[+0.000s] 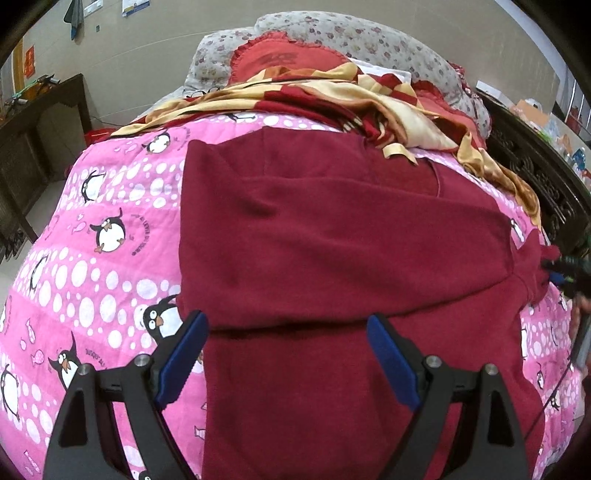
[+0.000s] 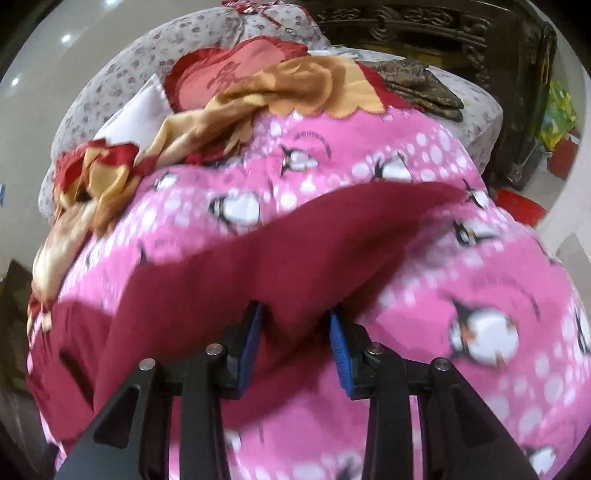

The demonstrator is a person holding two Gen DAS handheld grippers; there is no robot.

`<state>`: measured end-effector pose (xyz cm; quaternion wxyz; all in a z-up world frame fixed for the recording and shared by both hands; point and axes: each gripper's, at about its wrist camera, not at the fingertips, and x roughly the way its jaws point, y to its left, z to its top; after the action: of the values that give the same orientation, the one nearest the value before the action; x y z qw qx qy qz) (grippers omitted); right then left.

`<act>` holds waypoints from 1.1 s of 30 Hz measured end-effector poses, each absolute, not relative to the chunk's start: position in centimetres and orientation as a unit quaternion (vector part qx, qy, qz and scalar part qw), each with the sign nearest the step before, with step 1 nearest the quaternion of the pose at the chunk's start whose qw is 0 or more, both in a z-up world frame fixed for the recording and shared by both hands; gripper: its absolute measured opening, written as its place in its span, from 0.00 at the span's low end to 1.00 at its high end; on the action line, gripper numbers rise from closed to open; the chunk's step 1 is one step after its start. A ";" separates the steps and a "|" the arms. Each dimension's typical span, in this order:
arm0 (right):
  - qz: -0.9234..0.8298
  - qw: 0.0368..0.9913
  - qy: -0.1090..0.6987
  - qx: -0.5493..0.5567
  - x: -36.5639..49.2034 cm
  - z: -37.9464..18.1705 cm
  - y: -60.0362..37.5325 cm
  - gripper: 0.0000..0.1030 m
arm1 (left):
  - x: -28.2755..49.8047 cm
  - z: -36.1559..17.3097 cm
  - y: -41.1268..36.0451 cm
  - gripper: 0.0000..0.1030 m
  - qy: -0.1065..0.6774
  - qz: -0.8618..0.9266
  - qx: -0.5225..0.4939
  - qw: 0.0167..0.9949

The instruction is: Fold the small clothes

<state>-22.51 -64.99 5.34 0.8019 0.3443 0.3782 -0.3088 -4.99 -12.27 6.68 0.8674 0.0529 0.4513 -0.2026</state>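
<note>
One dark red garment (image 1: 332, 236) lies spread on the bed, on a pink penguin quilt (image 1: 92, 258). Two grippers in view. One red-and-yellow checked cloth (image 1: 325, 92) lies crumpled past the garment's far edge, against one red frilled cushion (image 1: 280, 55) and a grey floral pillow (image 1: 351, 33). Dark carved headboard (image 1: 535, 173) runs along the right of the left wrist view; a dark cabinet (image 1: 33, 140) stands off the bed at the left.

Left gripper (image 1: 286, 354): jaws spread wide, nothing clamped. It hangs above the garment's near left part; the left blue pad sits over the quilt just beside the garment's left edge, the right pad over the red fabric. Whether either pad touches the fabric I cannot tell. A fold line crosses the garment just beyond the pad tips.

Right gripper (image 2: 295, 332): jaws partly parted with a bunched flap of the garment (image 2: 258, 258) between the blue pads. Fabric fills the gap and looks pinched, lifted off the quilt (image 2: 461, 295) in a raised ridge running left and right. That view is blurred. In the left wrist view the same gripper (image 1: 557, 271) shows at the far right edge, gripping a puckered corner of the garment there, well apart from the left gripper.

No containers.
</note>
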 end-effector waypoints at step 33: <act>-0.314 0.834 0.221 0.397 -35.4 10.8 -63.2 0.32 | -4.4 7.0 -10.1 0.88 0.459 -0.189 0.026 0.868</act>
<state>-35.41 -63.24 10.84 0.8337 0.3968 0.2208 -0.3142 -4.42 -10.11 7.01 0.8677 0.0257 0.4589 -0.1891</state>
